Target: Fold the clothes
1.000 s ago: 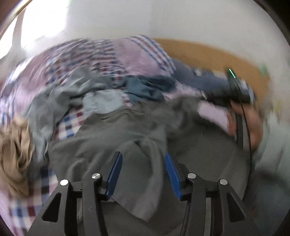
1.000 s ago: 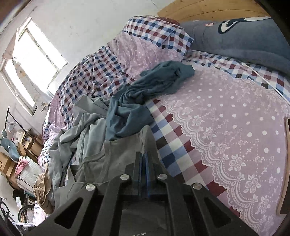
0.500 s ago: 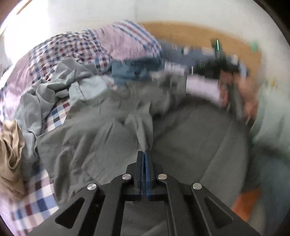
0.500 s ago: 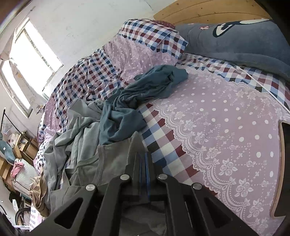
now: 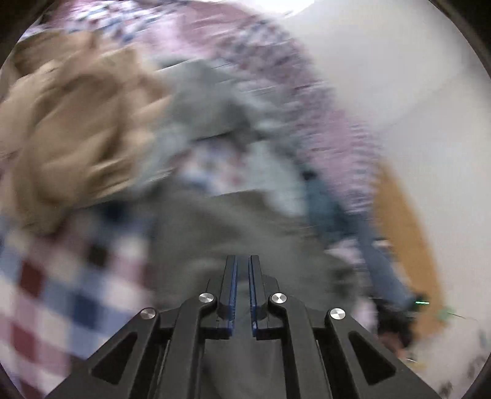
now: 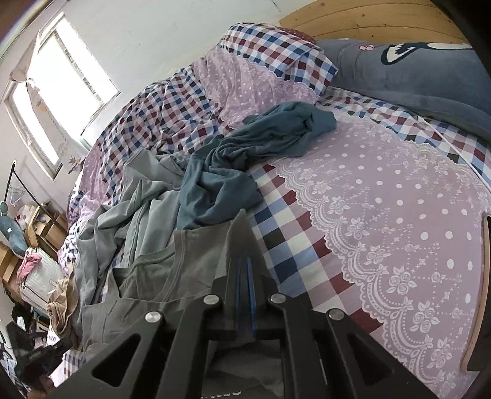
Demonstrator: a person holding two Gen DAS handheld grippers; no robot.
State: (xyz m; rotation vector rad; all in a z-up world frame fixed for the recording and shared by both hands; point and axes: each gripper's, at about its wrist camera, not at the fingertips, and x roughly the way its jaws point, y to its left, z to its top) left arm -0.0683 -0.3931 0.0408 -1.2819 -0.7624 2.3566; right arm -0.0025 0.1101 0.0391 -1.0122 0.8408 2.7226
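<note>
We take the bed [image 6: 383, 214] as our landmark: it fills most of the right wrist view, covered in a checked and lilac lace-patterned sheet, with a wooden headboard [image 6: 368, 21] at its far end. Against that headboard lie a large blue-grey plush pillow [image 6: 429, 79] and, beside it, a checked pillow [image 6: 276, 58]. Down the window side of the bed we see a loose heap of clothes: a teal garment [image 6: 245, 159] spread towards the pillows, a pale grey-green garment [image 6: 129, 208] next to it, and a small tan garment [image 6: 63, 304] at the bed's foot edge. The grey T-shirt [image 6: 172, 267] lies nearest us on the bed, its neckline showing, partly under the teal one. Our right gripper [image 6: 245, 270] has its jaws pressed together on a raised fold of this grey T-shirt, the cloth peaking up over the blue pads. The left wrist view is heavily motion-blurred; there our left gripper [image 5: 242, 264] shows a narrow gap between its blue pads with grey T-shirt [image 5: 214, 233] cloth directly beneath and ahead of it, and we cannot tell whether any cloth is pinched. The tan garment [image 5: 76, 122] looms blurred beyond it on the bed.
</note>
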